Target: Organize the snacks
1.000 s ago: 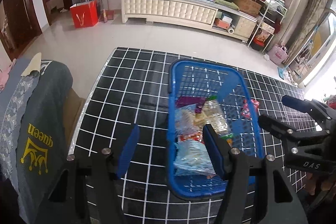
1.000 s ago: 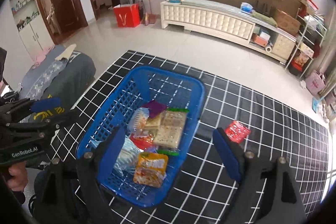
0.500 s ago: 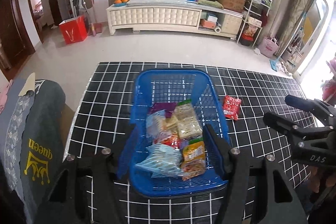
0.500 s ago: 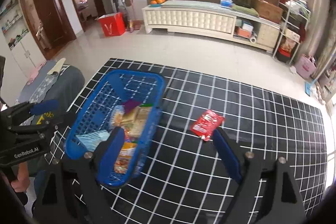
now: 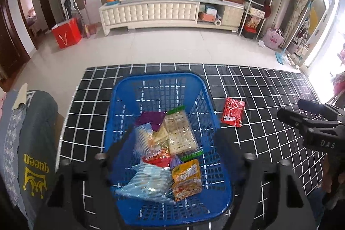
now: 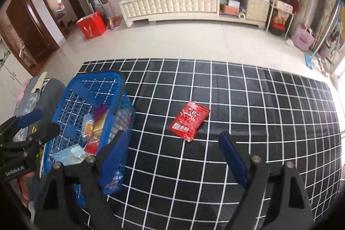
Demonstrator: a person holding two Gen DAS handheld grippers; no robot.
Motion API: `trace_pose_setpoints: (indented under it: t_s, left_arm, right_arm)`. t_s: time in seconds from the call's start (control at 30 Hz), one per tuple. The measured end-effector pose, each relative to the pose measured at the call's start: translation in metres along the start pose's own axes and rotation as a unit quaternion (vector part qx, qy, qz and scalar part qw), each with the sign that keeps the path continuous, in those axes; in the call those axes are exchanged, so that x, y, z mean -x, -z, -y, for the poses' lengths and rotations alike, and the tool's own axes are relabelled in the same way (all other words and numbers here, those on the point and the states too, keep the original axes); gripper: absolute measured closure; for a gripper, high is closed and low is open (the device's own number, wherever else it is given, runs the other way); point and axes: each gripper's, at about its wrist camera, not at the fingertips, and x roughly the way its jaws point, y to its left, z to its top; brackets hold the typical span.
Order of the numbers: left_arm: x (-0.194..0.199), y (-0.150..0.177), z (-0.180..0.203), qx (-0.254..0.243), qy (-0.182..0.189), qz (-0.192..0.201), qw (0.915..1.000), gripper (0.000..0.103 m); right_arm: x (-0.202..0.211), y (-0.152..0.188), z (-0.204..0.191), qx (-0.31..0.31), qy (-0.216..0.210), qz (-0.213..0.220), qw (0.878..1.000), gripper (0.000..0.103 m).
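- Reaching for the last loose snack is the step in hand, as far as you can judge: one red packet [image 6: 190, 123] lies flat on the black grid-patterned tablecloth [image 6: 258, 122], just to the right of the blue basket [image 5: 159, 83] and apart from it.
- Your right gripper [image 6: 179, 156] hangs above the cloth with the red packet lying ahead of its fingers, roughly centred between them but farther out.
- To do this well, bring the right gripper forward and down so one finger passes each long side of the packet, then close on it near the middle; a flat foil packet may slide on the cloth, so come in low.
- Right gripper: fingers spread wide, nothing between them, touching nothing.
- Left gripper [image 5: 170, 141]: its jaws have just been opening. They now straddle the near part of the basket, one finger by each side wall; whether they touch the walls is unclear, and they do not appear to be pressing on it.
- The basket already holds several packets, among them a cracker pack [image 5: 180, 133], an orange pouch [image 5: 186, 179] and a pale blue bag [image 5: 148, 183].
- Lift the red packet clear of the basket rim before letting it go inside.
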Motion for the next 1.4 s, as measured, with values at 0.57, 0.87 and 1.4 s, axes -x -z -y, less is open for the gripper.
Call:
trace_pose_setpoints:
  t_s: [0.57, 0.87, 1.4]
  left_arm:
    - [-0.096, -0.030, -0.014, 0.009, -0.016, -0.082, 0.9964, 0.022]
    - [-0.123, -0.041, -0.008, -0.002, -0.013, -0.101, 0.9947, 0.022]
    - [-0.141, -0.043, 0.000, -0.004, -0.006, -0.107, 0.9942, 0.022]
  right_arm:
    - [-0.120, -0.021, 0.033, -0.071, -0.006, -0.099, 0.993, 0.015]
    - [-0.164, -0.026, 0.035, -0.058, 0.005, -0.123, 0.991, 0.015]
    - [-0.159, -0.009, 0.037, -0.014, 0.020, -0.105, 0.994, 0.067]
